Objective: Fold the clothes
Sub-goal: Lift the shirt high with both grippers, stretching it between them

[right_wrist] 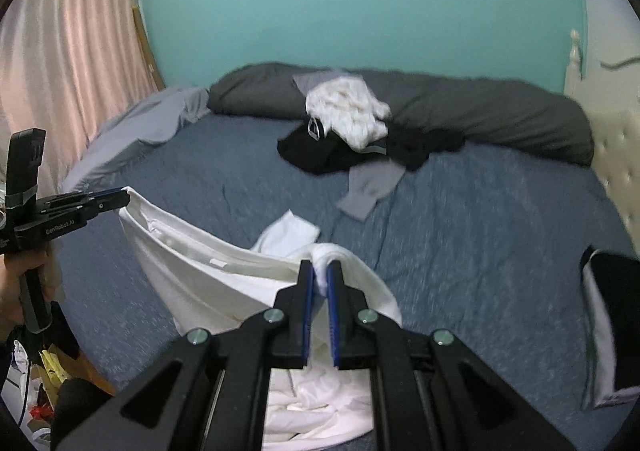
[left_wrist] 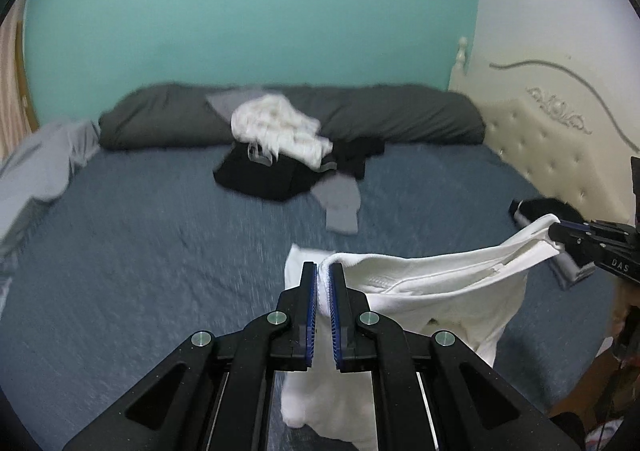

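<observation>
A white garment (left_wrist: 436, 291) hangs in the air above the blue bed, stretched between my two grippers. My left gripper (left_wrist: 323, 271) is shut on one end of its top edge; it also shows in the right wrist view (right_wrist: 120, 197). My right gripper (right_wrist: 320, 271) is shut on the other end; it also shows at the right of the left wrist view (left_wrist: 554, 229). The cloth (right_wrist: 208, 271) sags between them and its lower part drapes down toward the bed.
A pile of black, white and grey clothes (left_wrist: 288, 155) lies at the far middle of the bed (left_wrist: 140, 251) against a dark grey bolster (left_wrist: 400, 119). A black-and-white garment (right_wrist: 604, 323) lies at the right. A padded headboard (left_wrist: 552, 147) stands right; a curtain (right_wrist: 68, 71) hangs left.
</observation>
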`<state>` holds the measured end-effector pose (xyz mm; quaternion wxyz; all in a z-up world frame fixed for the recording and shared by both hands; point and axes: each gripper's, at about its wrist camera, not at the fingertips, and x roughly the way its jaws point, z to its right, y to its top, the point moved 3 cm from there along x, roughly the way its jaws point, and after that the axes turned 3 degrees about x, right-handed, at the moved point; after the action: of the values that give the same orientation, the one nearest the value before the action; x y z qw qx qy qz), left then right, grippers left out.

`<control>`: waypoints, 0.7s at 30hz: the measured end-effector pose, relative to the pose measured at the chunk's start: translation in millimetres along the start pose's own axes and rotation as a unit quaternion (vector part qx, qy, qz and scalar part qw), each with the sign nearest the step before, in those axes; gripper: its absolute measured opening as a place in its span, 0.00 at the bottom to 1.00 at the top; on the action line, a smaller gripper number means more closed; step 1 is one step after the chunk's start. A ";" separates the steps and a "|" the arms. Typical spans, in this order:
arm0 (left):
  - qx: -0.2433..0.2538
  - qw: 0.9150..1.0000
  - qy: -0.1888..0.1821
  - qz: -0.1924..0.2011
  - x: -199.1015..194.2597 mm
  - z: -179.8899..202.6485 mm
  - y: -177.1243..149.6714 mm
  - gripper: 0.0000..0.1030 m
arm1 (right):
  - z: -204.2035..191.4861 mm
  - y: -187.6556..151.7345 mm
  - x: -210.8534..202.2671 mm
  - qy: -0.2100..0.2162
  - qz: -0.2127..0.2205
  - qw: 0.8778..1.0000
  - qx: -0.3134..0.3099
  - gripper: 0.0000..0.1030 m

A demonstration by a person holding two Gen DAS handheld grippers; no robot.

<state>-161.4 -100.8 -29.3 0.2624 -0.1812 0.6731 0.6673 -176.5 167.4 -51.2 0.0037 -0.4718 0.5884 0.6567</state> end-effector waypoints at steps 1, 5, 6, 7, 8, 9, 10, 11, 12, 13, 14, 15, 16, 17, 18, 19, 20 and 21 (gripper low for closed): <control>0.003 1.000 0.000 0.010 -10.5 2.3 10.3 0.06 | -1.7 7.6 -9.0 0.000 0.008 1.000 -0.002 0.06; 0.014 0.999 0.003 0.047 -53.1 11.7 48.5 0.06 | -12.6 43.6 -51.4 -0.007 0.044 0.999 -0.020 0.06; 0.016 0.998 0.005 0.055 -62.9 13.3 57.3 0.06 | -14.9 52.4 -62.4 -0.008 0.053 0.998 -0.024 0.06; 0.019 0.998 0.007 0.063 -72.7 14.9 66.3 0.06 | -17.2 61.4 -73.8 -0.009 0.062 0.998 -0.028 0.06; 0.022 0.997 0.010 0.072 -83.0 16.3 76.2 0.06 | -19.6 70.4 -85.2 -0.009 0.071 0.997 -0.031 0.06; 0.025 0.996 0.014 0.081 -94.5 17.6 87.1 0.06 | -22.2 79.5 -97.0 -0.010 0.080 0.996 -0.035 0.06; 0.029 0.995 0.017 0.091 -106.0 19.0 98.0 0.06 | -25.5 89.2 -109.4 -0.010 0.090 0.995 -0.039 0.06; 0.033 0.994 0.020 0.101 -118.1 20.4 108.8 0.06 | -29.4 99.6 -122.2 -0.011 0.100 0.994 -0.044 0.06; 0.037 0.993 0.024 0.112 -132.3 22.0 120.3 0.06 | -33.5 109.5 -134.7 -0.012 0.110 0.993 -0.051 0.06; 0.042 0.991 0.027 0.124 -146.9 23.7 131.8 0.06 | -37.8 118.6 -146.8 -0.013 0.120 0.991 -0.057 0.06; 0.045 0.990 0.030 0.133 -158.4 25.2 140.5 0.05 | -41.4 126.9 -158.5 -0.014 0.129 0.990 -0.062 0.06; 0.049 0.988 0.034 0.142 -170.1 26.6 149.4 0.05 | -44.6 134.5 -169.6 -0.014 0.138 0.988 -0.066 0.06; 0.052 0.987 0.037 0.150 -182.1 28.0 158.7 0.05 | -48.3 142.7 -181.2 -0.015 0.147 0.986 -0.071 0.06; 0.056 0.985 0.040 0.158 -194.1 29.4 167.9 0.05 | -52.0 150.9 -192.7 -0.015 0.156 0.985 -0.076 0.06; 0.060 0.983 0.044 0.165 -205.8 30.7 177.4 0.05 | -55.8 159.0 -204.2 -0.015 0.165 0.983 -0.080 0.06; 0.063 0.982 0.047 0.172 -216.4 31.8 186.6 0.05 | -59.7 166.9 -215.5 -0.015 0.173 0.981 -0.084 0.06; 0.065 0.980 0.050 0.179 -225.7 32.9 194.7 0.05 | -63.7 174.3 -226.1 -0.015 0.180 0.980 -0.088 0.06; 0.067 0.979 0.053 0.185 -235.1 33.9 202.7 0.05 | -67.9 181.2 -236.3 -0.016 0.187 0.978 -0.092 0.06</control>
<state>-90.8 -83.2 274.4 0.1100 -0.0703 0.7511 0.6471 -105.1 189.0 245.0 -0.1531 -0.3405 0.6034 0.7046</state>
